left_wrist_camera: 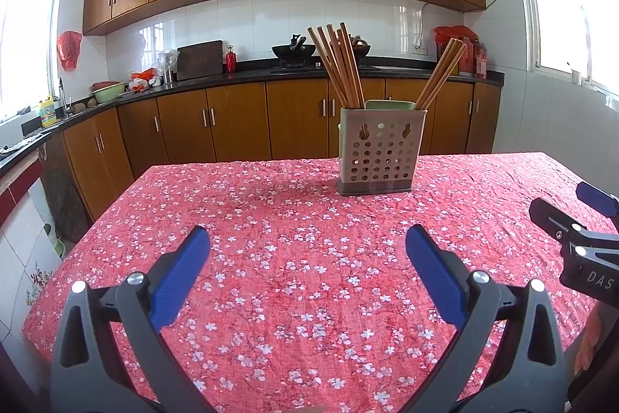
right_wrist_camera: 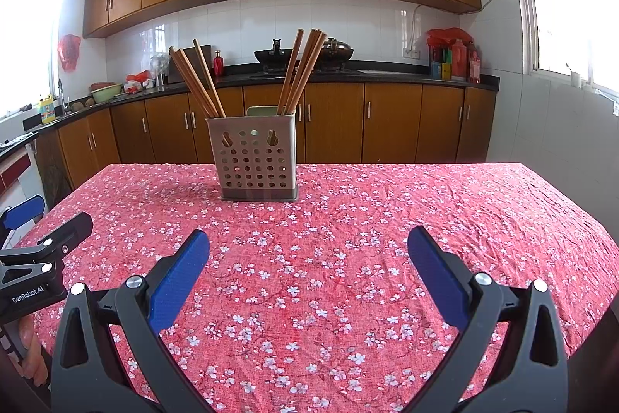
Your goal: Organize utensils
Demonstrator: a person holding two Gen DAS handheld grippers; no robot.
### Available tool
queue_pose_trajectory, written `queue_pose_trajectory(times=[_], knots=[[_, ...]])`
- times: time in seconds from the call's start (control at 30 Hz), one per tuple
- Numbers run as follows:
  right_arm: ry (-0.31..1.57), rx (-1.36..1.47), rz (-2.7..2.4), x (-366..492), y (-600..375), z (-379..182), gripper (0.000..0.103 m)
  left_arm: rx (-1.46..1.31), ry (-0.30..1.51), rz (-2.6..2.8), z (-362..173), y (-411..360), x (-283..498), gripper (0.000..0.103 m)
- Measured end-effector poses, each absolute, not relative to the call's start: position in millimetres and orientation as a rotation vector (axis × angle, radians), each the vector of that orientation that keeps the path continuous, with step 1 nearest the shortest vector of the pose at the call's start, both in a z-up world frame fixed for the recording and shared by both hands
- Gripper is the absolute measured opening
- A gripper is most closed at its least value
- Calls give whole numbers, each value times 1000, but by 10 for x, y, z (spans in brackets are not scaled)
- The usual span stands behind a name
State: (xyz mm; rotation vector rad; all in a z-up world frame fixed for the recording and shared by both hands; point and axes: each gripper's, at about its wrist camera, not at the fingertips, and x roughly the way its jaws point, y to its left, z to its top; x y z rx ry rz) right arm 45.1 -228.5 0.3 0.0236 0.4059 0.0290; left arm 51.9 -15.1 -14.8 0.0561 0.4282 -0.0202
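A grey perforated utensil holder (left_wrist_camera: 377,157) stands upright on the far side of the table, and it also shows in the right wrist view (right_wrist_camera: 255,161). Two bunches of brown wooden chopsticks stand in it, one on the left (left_wrist_camera: 340,64) (right_wrist_camera: 197,84) and one on the right (left_wrist_camera: 441,72) (right_wrist_camera: 301,72). A pale green item (left_wrist_camera: 389,105) (right_wrist_camera: 261,111) sits behind them inside. My left gripper (left_wrist_camera: 307,242) is open and empty, low over the near table. My right gripper (right_wrist_camera: 309,244) is open and empty too, beside the left one.
The table carries a red floral cloth (left_wrist_camera: 290,258) (right_wrist_camera: 387,239). The right gripper shows at the right edge of the left wrist view (left_wrist_camera: 580,231); the left gripper shows at the left edge of the right wrist view (right_wrist_camera: 38,250). Kitchen counters and cabinets stand behind.
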Motion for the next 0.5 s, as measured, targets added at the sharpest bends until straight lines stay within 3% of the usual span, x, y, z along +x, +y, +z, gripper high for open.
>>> queue_pose_trajectory(times=[0.5], knots=[[411, 27, 29, 462, -2271, -14, 101, 50, 436, -20, -171, -145, 543, 99]])
